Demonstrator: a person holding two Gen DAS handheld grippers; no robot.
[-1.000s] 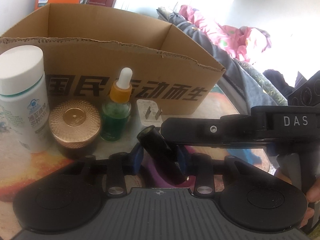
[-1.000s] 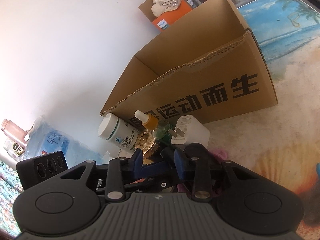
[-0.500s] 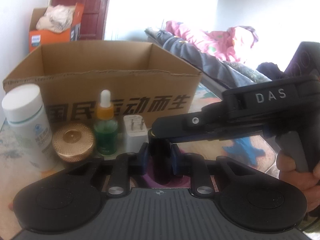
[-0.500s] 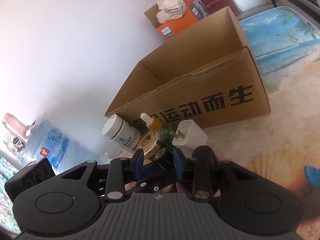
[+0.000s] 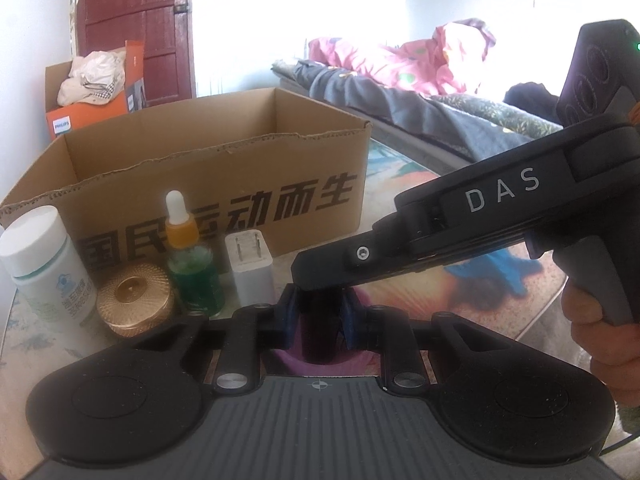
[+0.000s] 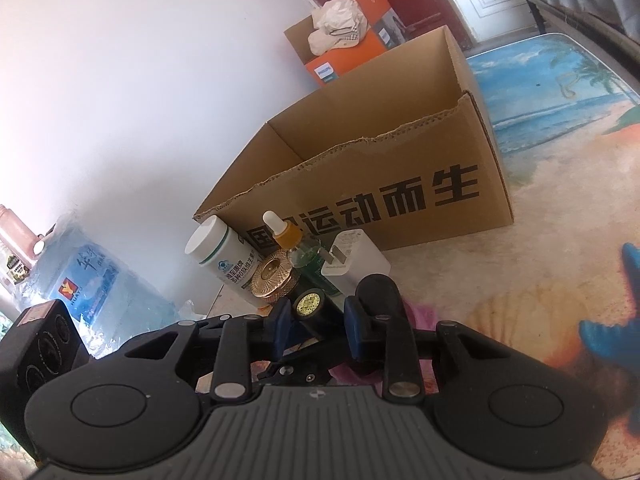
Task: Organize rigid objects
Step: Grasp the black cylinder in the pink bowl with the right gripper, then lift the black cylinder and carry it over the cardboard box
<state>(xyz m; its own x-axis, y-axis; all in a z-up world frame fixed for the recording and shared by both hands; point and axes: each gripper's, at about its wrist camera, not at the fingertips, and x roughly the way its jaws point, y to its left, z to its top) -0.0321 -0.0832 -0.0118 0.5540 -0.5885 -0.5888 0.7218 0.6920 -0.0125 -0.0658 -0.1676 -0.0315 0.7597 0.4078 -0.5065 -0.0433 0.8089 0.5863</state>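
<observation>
The left gripper (image 5: 320,316) is clamped on a dark tube (image 5: 318,340). Its jaws closed in over the last second, and its blue pads now press on both sides of the tube. A second ago the tube lay slanted across looser jaws; now it points straight ahead between them. The right gripper (image 6: 316,318), held by the person's hand (image 5: 600,332), reaches across from the right with its tip over the same tube. Its jaws have just been closing around the tube's gold-capped end (image 6: 308,303), but a gap still shows beside one pad, so it does not seem to grip yet. This looks like a re-grip or hand-over shared between both grippers, and the tube is the piece now being sorted. Just beyond, near the left edge of the surface (image 6: 520,272), four things stand in a row. They are a white bottle (image 5: 48,264), a gold-lidded jar (image 5: 134,300), a green dropper bottle (image 5: 192,276) and a white charger (image 5: 250,268). All four are close to the front wall of the open cardboard box (image 5: 224,184), which is probably where the tube should go. None of them appears to have moved.
</observation>
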